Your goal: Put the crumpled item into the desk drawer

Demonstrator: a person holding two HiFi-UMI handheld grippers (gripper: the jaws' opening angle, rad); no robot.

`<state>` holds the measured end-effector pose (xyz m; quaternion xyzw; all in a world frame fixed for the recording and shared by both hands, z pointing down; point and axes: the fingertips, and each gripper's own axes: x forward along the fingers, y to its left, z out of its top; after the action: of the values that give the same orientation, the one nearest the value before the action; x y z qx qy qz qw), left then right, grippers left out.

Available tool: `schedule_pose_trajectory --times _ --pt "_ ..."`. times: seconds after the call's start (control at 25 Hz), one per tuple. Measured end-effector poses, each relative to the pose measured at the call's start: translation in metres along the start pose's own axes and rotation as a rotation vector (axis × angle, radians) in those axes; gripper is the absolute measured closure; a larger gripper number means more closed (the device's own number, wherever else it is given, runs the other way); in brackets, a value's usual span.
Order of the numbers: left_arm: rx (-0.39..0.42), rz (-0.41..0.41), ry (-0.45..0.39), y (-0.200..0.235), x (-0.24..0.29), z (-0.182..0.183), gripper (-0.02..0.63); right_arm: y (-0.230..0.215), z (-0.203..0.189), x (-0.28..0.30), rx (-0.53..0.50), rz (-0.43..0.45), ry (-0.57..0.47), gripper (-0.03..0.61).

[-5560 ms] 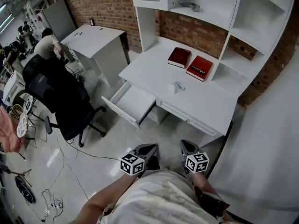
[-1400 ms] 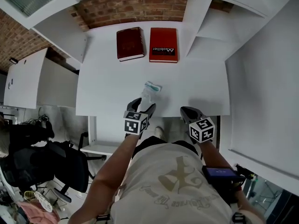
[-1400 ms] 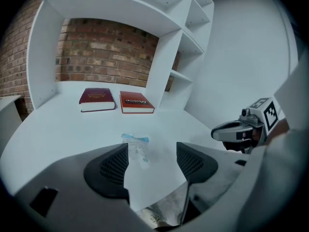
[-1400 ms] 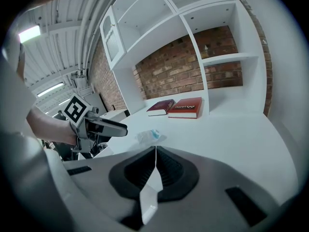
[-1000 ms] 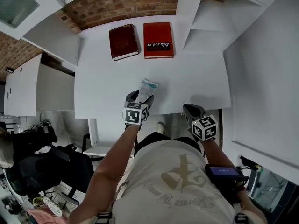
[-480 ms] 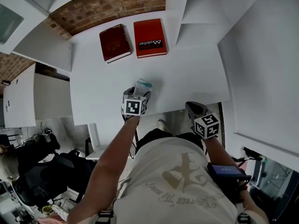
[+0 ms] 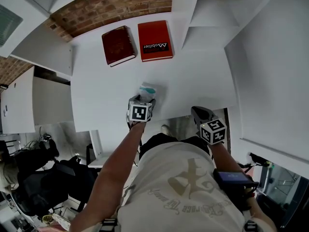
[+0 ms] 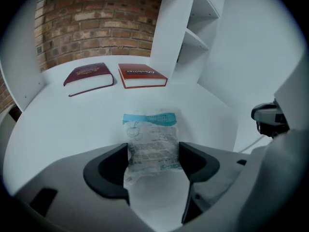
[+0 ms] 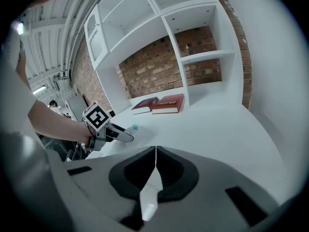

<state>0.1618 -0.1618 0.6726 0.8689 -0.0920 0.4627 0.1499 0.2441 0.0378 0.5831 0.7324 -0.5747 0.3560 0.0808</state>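
The crumpled item is a clear plastic packet with a teal band, lying on the white desk near its front edge. My left gripper reaches over that edge. In the left gripper view the packet lies flat between the left gripper's two wide-spread dark pads, whose inner faces stand right at its side edges without squeezing it. My right gripper hangs at the desk's front edge to the right, its jaws closed to a thin slit with nothing in them.
A dark red book and a red book lie side by side at the desk's back by the brick wall. White shelf compartments rise at the back right. A white drawer stands out below the desk, left of me. A black chair sits lower left.
My left gripper has slid forward across the desk edge until its jaws straddle the packet. The right gripper has stayed at the front edge.
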Motion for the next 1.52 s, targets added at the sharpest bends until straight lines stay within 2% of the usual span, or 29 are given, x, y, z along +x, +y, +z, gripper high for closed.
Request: schedule_pose_trajectory --times 0.4,0.76,1.0,1.32,1.52 --pt "-0.035 -0.01 -0.055 0.004 -0.013 -0.007 0.311 0.008 0.01 0.005 -0.057 -0.003 0.026 0.555" --pt "-0.089 0.013 -0.147 0.01 -0.049 -0.008 0.319 0.026 0.024 0.013 -0.119 0.035 0.029 0.555" --pt "-0.145 0.072 -0.179 0.022 -0.075 -0.024 0.319 0.05 0.035 0.024 -0.192 0.113 0.039 0.555" --pt "-0.263 0.161 -0.239 0.033 -0.117 -0.053 0.321 0.095 0.052 0.042 -0.293 0.26 0.044 0.555" --pt "-0.341 0.2 -0.284 0.036 -0.144 -0.071 0.321 0.122 0.048 0.05 -0.338 0.347 0.064 0.555"
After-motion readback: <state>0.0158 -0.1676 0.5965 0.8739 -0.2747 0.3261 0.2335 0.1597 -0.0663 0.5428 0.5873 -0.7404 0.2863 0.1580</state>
